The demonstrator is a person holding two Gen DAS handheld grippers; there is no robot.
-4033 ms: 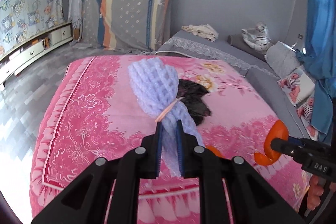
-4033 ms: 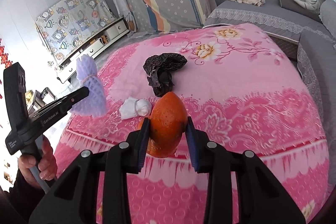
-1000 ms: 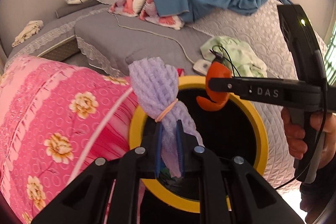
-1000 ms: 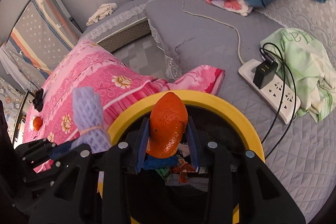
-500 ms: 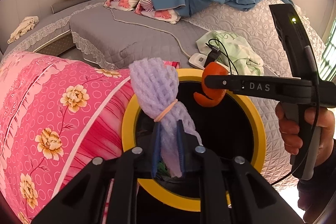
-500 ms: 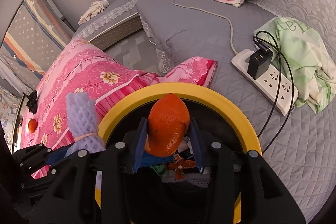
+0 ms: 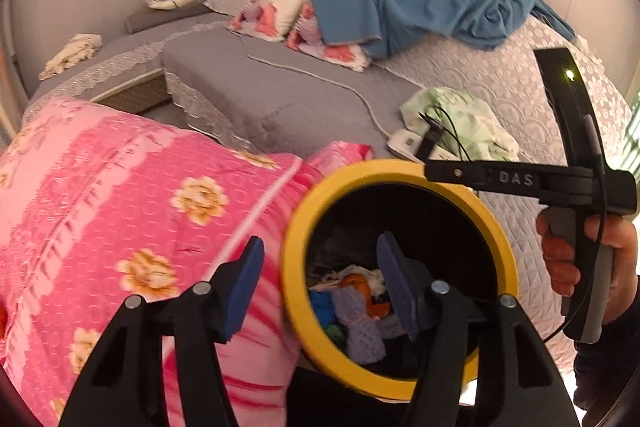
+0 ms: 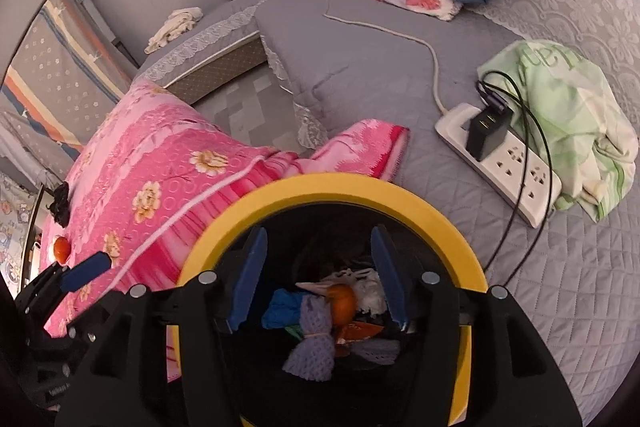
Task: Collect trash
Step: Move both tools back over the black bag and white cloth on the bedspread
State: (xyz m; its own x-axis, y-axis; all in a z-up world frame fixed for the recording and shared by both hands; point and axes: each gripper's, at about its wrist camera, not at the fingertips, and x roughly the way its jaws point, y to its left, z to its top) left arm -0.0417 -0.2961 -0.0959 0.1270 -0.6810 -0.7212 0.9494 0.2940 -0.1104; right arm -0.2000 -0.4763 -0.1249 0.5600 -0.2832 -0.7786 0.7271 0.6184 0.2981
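Left wrist view: the left gripper (image 7: 320,269) hangs released, straddling the left rim of the yellow-rimmed trash bin (image 7: 496,227), which is pressed against the pink blanket (image 7: 120,195). The right gripper (image 8: 316,267) is spread wide over the bin mouth. Half a second ago each clamped trash; now the purple foam net (image 8: 312,341) and orange peel (image 8: 343,301) lie inside. Open grey quilt (image 8: 560,287) lies right of the bin.
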